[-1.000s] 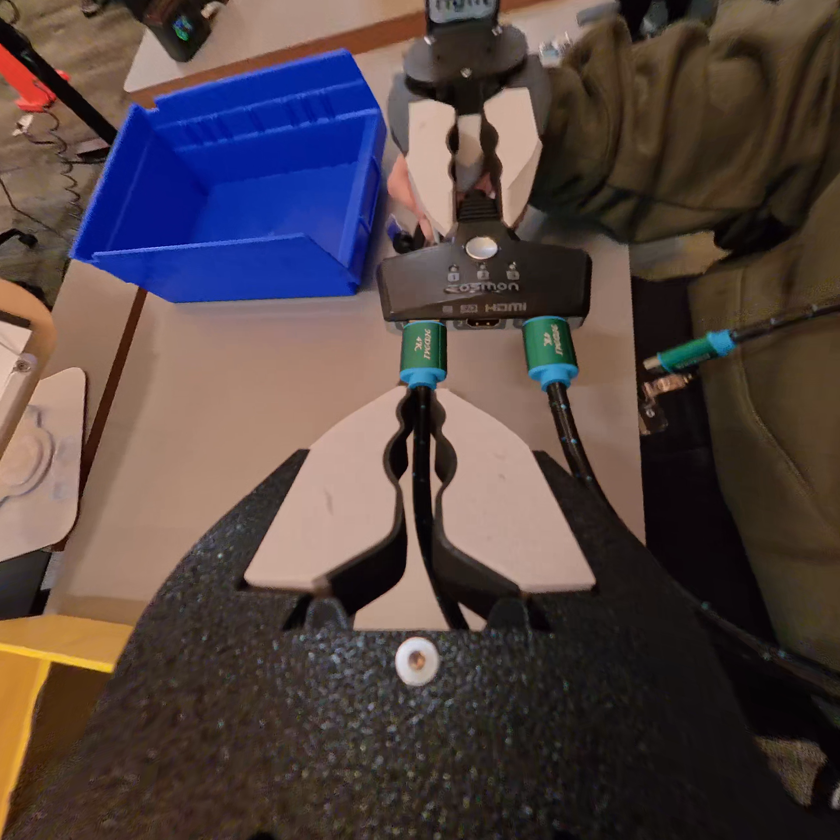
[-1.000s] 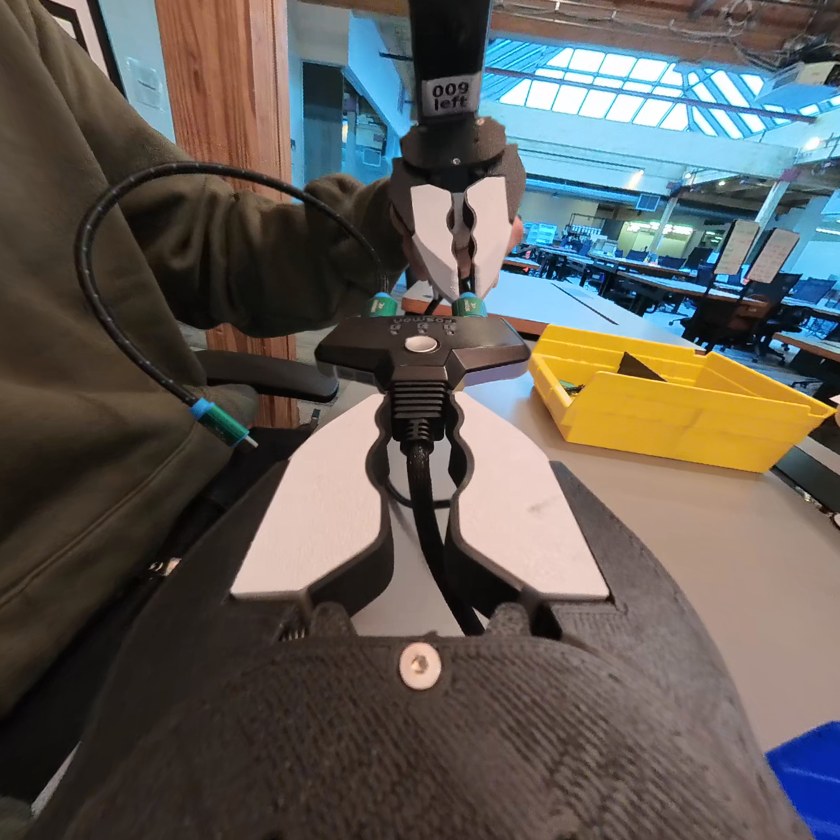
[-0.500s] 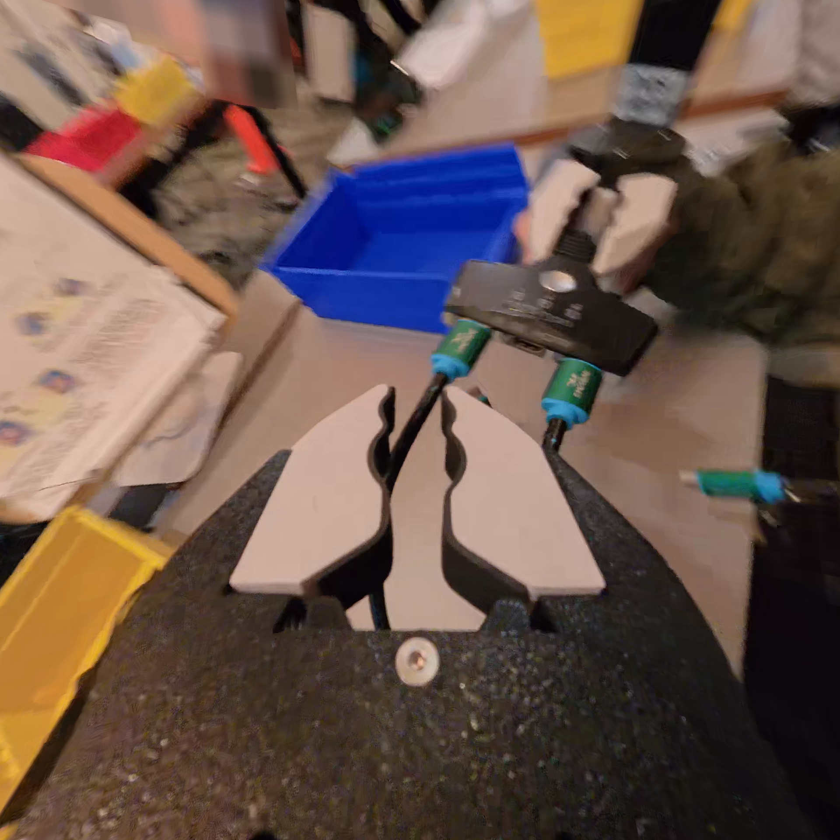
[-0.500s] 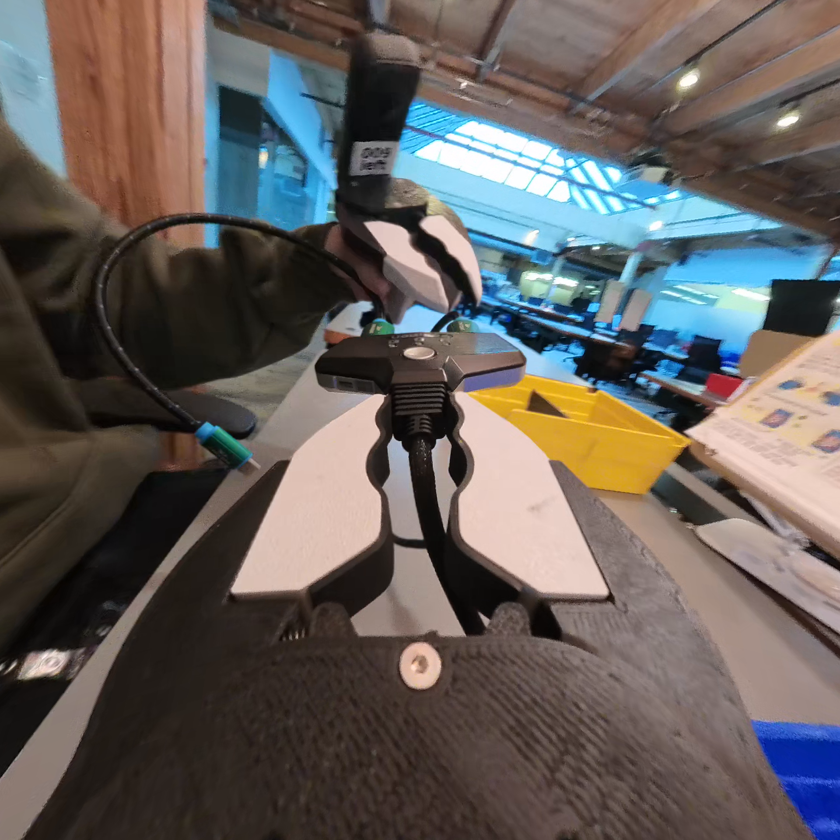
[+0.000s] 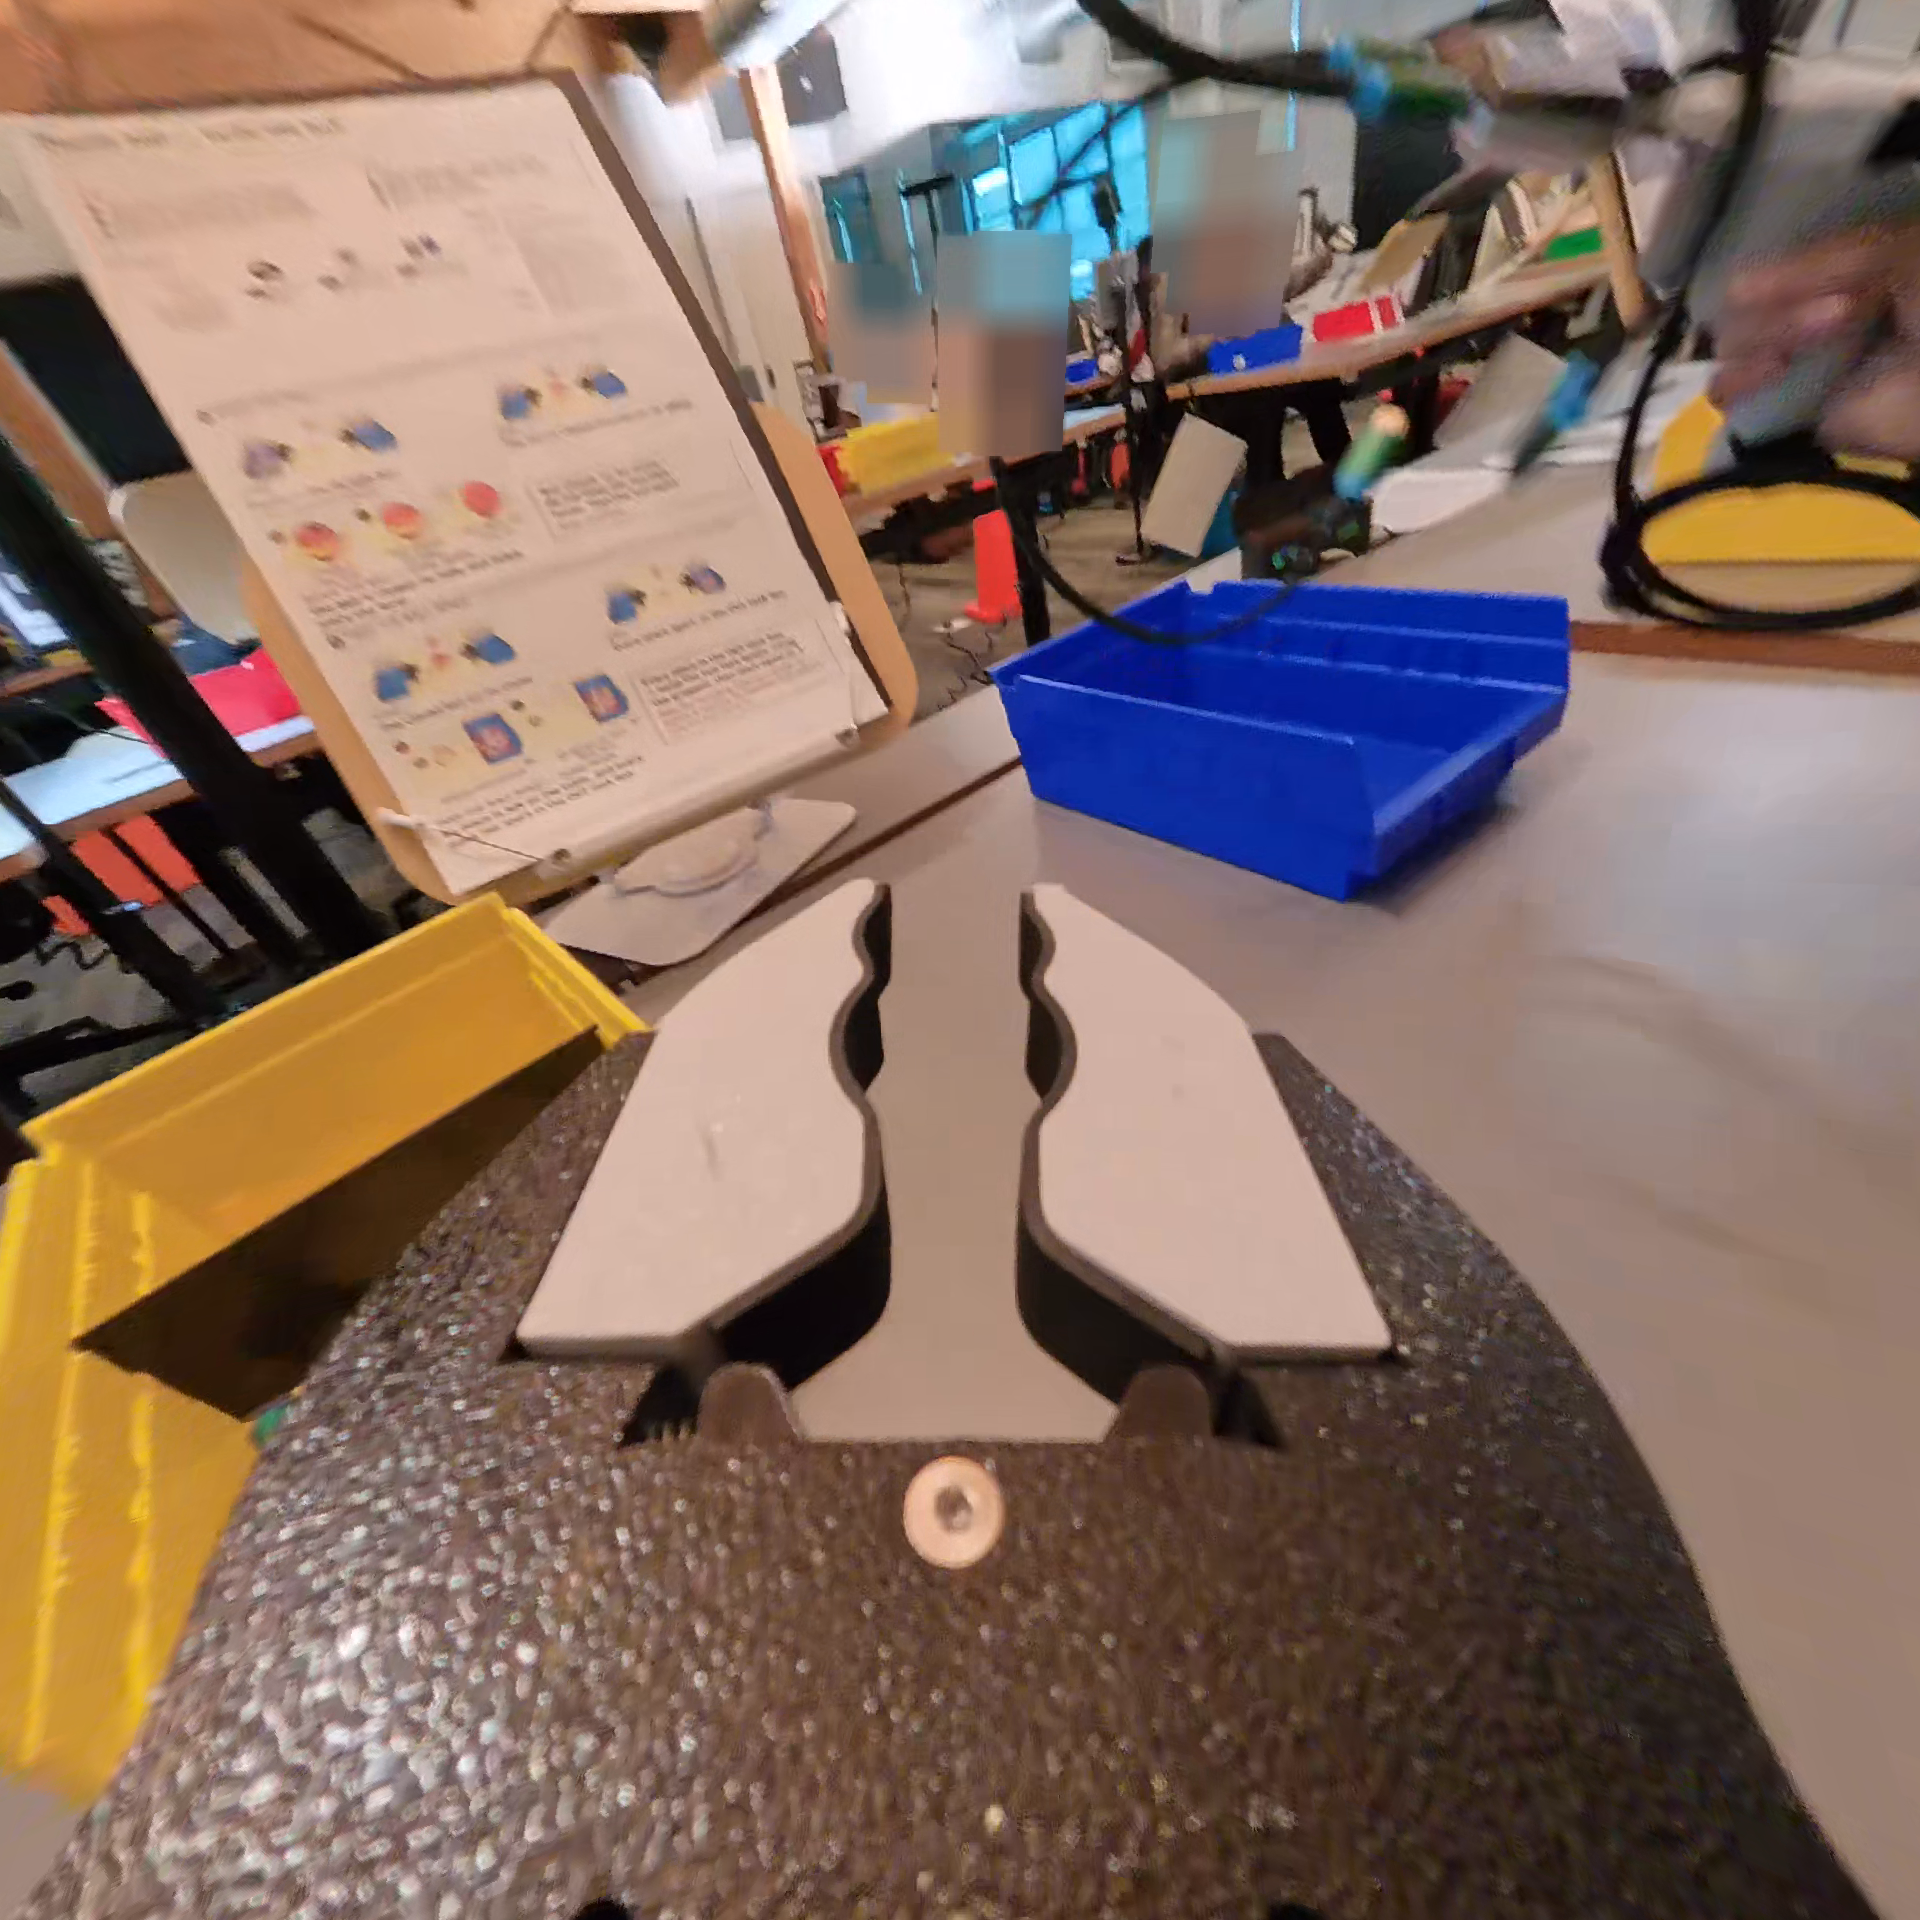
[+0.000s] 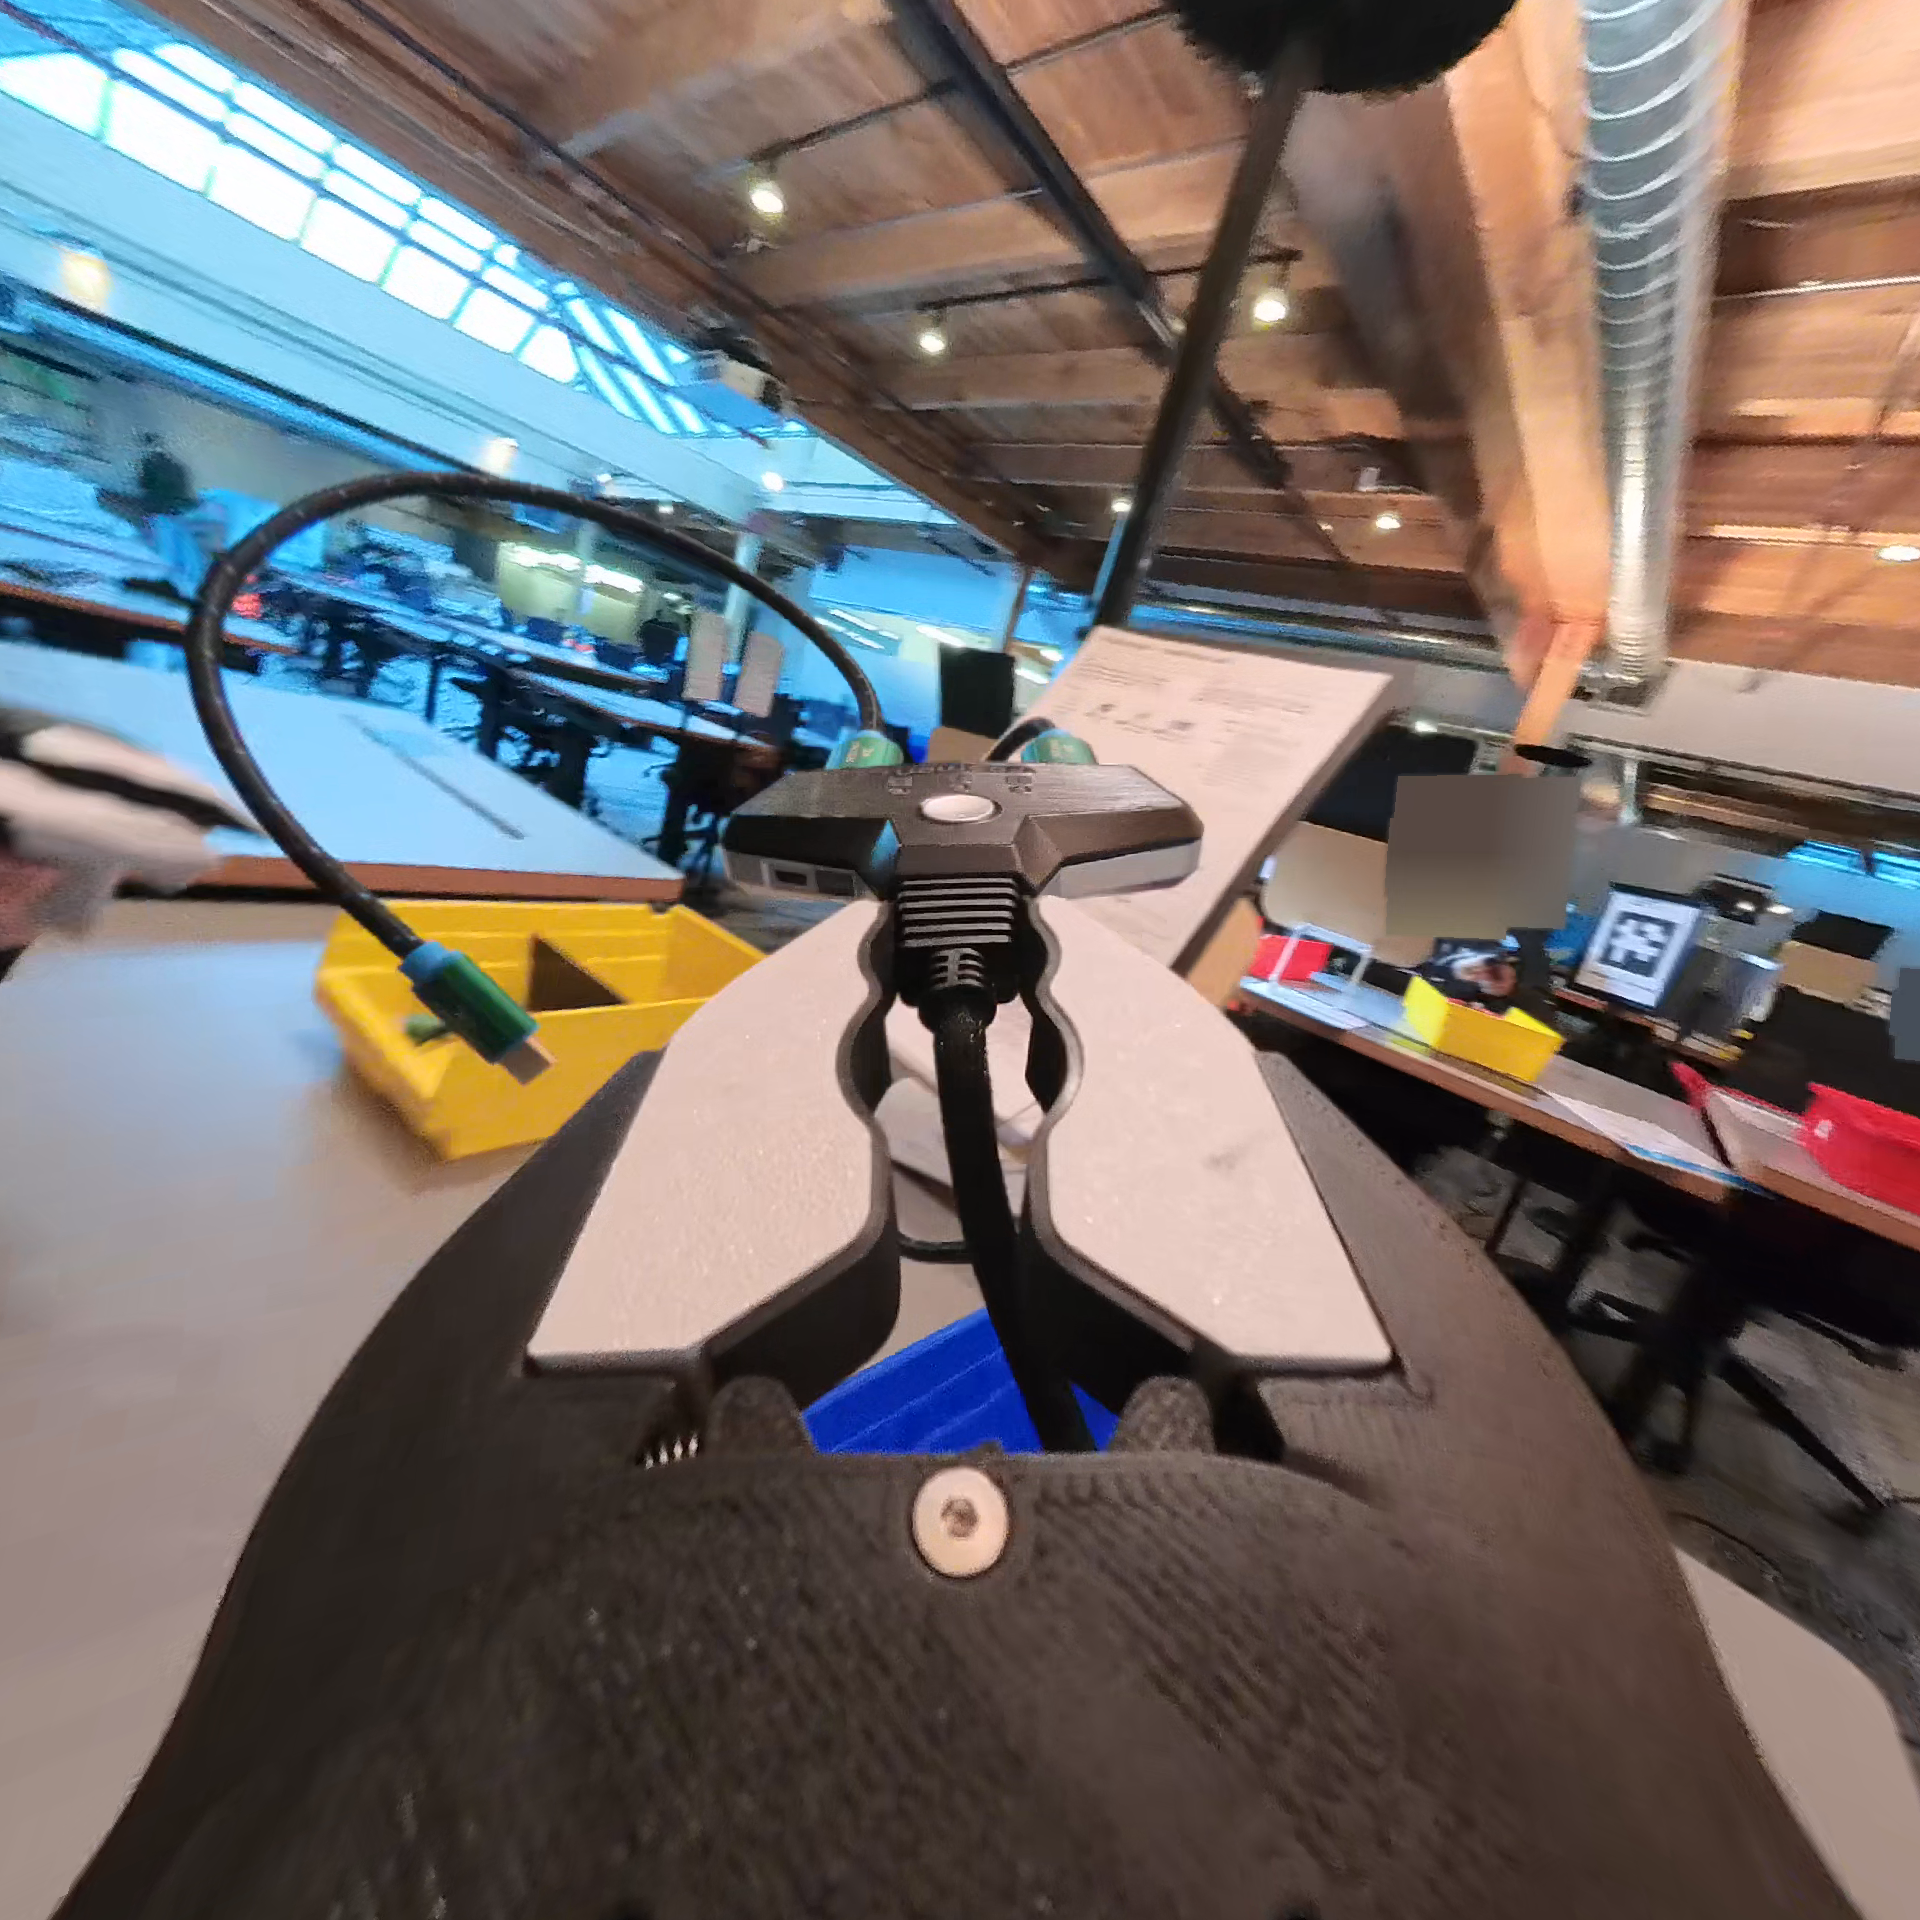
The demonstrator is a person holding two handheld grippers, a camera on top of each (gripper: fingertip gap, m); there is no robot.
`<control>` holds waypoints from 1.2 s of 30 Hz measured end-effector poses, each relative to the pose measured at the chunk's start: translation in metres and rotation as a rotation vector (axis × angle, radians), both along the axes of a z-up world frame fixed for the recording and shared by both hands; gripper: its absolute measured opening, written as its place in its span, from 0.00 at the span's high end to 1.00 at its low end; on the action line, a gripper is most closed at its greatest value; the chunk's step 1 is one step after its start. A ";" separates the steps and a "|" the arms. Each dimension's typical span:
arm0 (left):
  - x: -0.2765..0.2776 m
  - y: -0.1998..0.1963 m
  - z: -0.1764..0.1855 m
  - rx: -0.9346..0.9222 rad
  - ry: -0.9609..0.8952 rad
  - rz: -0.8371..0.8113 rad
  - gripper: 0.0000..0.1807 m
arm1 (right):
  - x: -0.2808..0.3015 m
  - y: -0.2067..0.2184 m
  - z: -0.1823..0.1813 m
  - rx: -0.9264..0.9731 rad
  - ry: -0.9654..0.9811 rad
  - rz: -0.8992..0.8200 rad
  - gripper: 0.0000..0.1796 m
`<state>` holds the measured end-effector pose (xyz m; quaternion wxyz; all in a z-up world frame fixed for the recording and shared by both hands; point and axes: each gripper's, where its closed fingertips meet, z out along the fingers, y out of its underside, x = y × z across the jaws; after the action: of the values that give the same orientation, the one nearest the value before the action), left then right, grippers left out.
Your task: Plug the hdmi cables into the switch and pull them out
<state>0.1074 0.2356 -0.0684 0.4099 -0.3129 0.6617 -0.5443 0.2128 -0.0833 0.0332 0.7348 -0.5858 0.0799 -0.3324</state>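
A large open-plan workshop or lab hall is shown: exposed timber ceiling beams (image 6: 1091, 260) with track spotlights, a long band of skylight glazing (image 6: 343, 239) and a bare corrugated metal duct (image 6: 1652, 312) are seen overhead. Rows of long grey-topped workbenches (image 6: 343, 779) are filled with yellow plastic parts bins (image 6: 488, 1039), a blue plastic parts bin (image 5: 1288, 727) and red plastic bins (image 6: 1870, 1143). A laminated illustrated instruction sheet on a tilted wooden board (image 5: 468, 499) and a black-and-white square fiducial marker (image 6: 1642, 940) are stood on the benches, as expected at a data-collection station.
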 end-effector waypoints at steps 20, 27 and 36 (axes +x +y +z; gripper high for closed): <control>0.025 -0.085 -0.057 0.024 0.122 -0.317 0.88 | 0.140 -0.073 -0.040 0.543 0.055 0.002 0.88; 0.026 -0.087 -0.068 0.030 0.153 -0.319 0.88 | 0.162 -0.079 -0.086 0.323 0.230 -0.220 0.88; 0.027 -0.088 -0.078 0.037 0.184 -0.319 0.88 | 0.172 -0.075 -0.145 -0.058 0.546 -0.525 0.87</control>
<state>0.1349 0.1480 -0.1464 0.2620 -0.2450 0.7474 -0.5593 0.3847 -0.1586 -0.1120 0.5594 -0.6327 0.4109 -0.3433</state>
